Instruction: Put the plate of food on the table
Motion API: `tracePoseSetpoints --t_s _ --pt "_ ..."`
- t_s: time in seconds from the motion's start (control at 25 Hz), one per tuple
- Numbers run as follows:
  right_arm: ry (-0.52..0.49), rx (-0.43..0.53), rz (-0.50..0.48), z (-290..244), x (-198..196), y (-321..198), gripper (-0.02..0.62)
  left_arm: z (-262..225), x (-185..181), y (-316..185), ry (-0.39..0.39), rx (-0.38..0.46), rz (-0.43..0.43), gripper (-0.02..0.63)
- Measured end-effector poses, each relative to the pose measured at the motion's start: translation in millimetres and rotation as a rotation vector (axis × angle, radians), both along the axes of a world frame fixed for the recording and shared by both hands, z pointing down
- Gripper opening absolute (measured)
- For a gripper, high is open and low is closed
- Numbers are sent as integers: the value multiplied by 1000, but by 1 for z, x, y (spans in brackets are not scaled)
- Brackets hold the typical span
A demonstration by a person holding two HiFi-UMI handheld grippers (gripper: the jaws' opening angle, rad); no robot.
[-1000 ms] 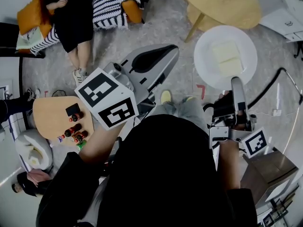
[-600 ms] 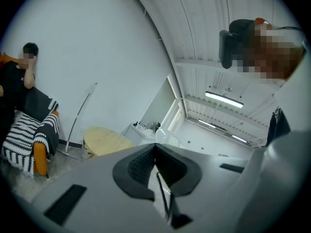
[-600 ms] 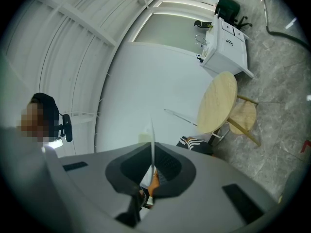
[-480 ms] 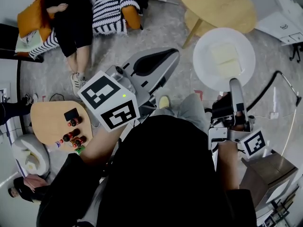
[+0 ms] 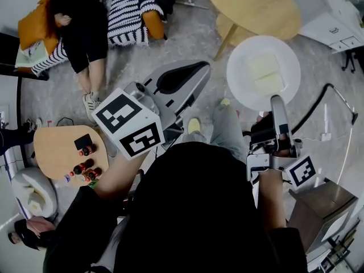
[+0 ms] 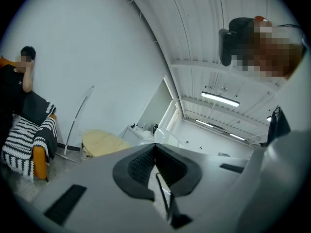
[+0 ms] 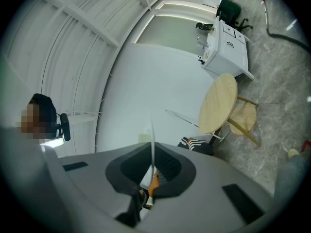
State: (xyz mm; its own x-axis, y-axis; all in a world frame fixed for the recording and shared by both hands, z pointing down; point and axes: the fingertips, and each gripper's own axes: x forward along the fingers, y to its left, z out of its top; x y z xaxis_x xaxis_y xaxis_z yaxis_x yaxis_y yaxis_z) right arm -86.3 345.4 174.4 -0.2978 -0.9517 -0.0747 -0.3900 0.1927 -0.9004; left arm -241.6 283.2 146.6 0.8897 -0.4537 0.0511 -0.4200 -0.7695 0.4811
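A white plate with pale yellow slices of food hangs level above the floor, just short of the round wooden table. My right gripper is shut on the plate's near rim. In the right gripper view the plate shows edge-on as a thin line pinched between the pads, with the table ahead to the right. My left gripper is held out at the centre, its jaws shut with nothing between them. The left gripper view also shows the table low at the left.
A stool stands under the round table. A person sits on a striped seat at upper left. A small wooden table with several bottles is at left. A white cabinet, a floor cable and a cardboard box line the right side.
The floor and furniture have slid slightly across the head view as the person steps forward. The plate stays pinched in the right gripper, and the left gripper stays shut.
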Motion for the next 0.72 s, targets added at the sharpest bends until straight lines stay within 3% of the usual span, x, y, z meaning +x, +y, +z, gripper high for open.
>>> tracePoseSetpoints --t_s 0.72 --pt "-13 63 -6 -7 6 -22 17 -12 3 -13 -1 54 -10 6"
